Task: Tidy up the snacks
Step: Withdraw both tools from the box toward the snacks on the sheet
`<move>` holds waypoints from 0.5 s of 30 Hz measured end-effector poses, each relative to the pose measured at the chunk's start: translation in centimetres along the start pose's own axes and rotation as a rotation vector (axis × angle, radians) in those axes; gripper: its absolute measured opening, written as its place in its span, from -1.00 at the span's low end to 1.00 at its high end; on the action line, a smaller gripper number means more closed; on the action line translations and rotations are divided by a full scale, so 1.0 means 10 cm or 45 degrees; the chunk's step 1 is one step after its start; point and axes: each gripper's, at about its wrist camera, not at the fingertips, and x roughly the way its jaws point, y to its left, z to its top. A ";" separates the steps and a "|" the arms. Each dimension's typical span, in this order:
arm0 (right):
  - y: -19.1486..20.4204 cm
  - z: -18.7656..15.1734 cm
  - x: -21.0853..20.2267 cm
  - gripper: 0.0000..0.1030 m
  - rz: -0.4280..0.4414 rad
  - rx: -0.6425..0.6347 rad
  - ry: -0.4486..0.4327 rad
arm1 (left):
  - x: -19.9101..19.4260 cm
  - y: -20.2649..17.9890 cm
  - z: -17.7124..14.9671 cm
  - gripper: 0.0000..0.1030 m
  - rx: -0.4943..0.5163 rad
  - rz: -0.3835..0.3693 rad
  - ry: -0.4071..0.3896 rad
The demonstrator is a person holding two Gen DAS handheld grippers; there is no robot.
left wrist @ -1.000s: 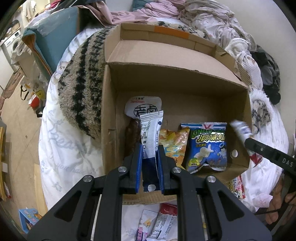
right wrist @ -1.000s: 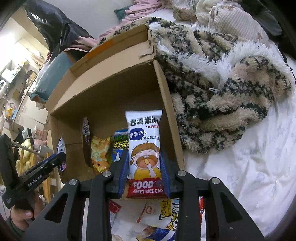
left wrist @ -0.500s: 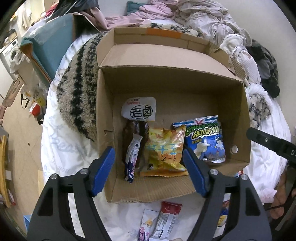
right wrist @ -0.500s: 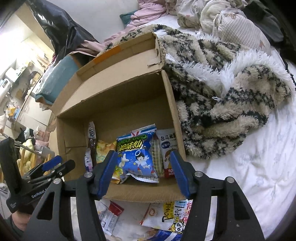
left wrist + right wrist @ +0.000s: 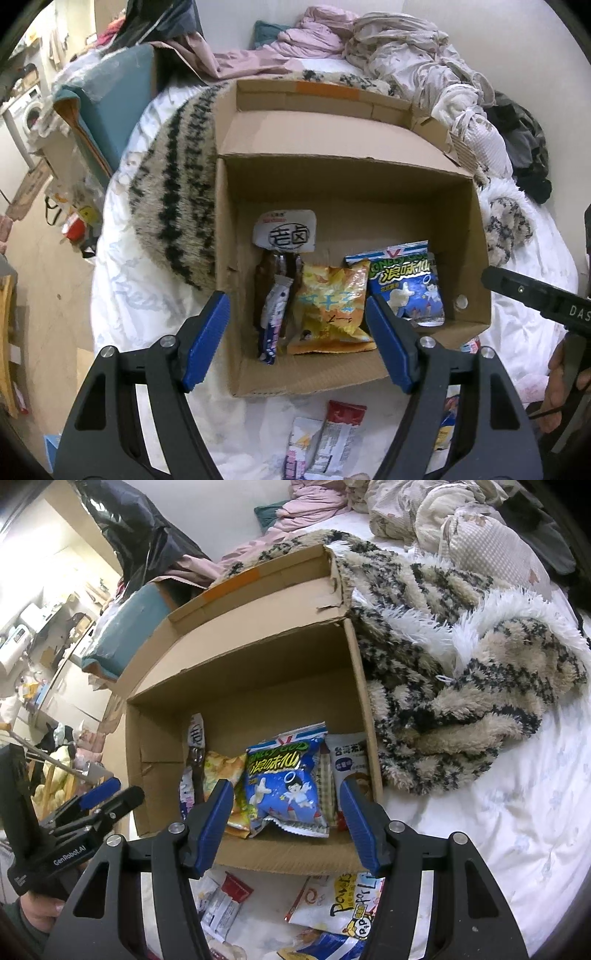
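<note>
An open cardboard box (image 5: 343,184) (image 5: 255,672) lies on a white bed. Inside it are a white-blue stick packet (image 5: 271,325), a yellow snack bag (image 5: 328,314) (image 5: 221,768), a blue snack bag (image 5: 406,288) (image 5: 284,782), a white-labelled dark pouch (image 5: 284,230) and a rice-cake packet (image 5: 349,760) against the right wall. My left gripper (image 5: 297,332) hangs open over the box's near edge, nothing between its blue pads. My right gripper (image 5: 286,825) is open too, empty, above the near right part of the box. Each gripper shows in the other's view.
Loose snack packets (image 5: 332,439) (image 5: 343,904) lie on the sheet in front of the box. A furry striped blanket (image 5: 461,672) (image 5: 177,184) bunches behind and beside the box. Piled clothes (image 5: 388,55) fill the back of the bed. The bed's edge and floor (image 5: 44,277) are at left.
Both grippers opened and let go: the stick packet dropped at the box's left, the rice-cake packet at its right wall. My left gripper then drew back and up a little.
</note>
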 end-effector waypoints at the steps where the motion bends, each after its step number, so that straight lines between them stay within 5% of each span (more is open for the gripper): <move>1: 0.02 -0.01 -0.01 0.22 -0.003 -0.005 0.001 | -0.02 0.01 0.00 0.42 0.004 0.004 -0.006; 5: 0.12 -0.09 -0.08 0.24 -0.042 -0.041 -0.018 | -0.17 0.07 -0.02 0.43 -0.008 -0.022 -0.052; 8: 0.27 -0.18 -0.17 0.55 -0.078 -0.128 -0.049 | -0.28 0.15 -0.05 0.74 -0.059 -0.023 -0.099; 15: 0.50 -0.46 -0.34 0.55 -0.080 -0.243 -0.103 | -0.40 0.25 -0.18 0.86 -0.106 -0.036 -0.088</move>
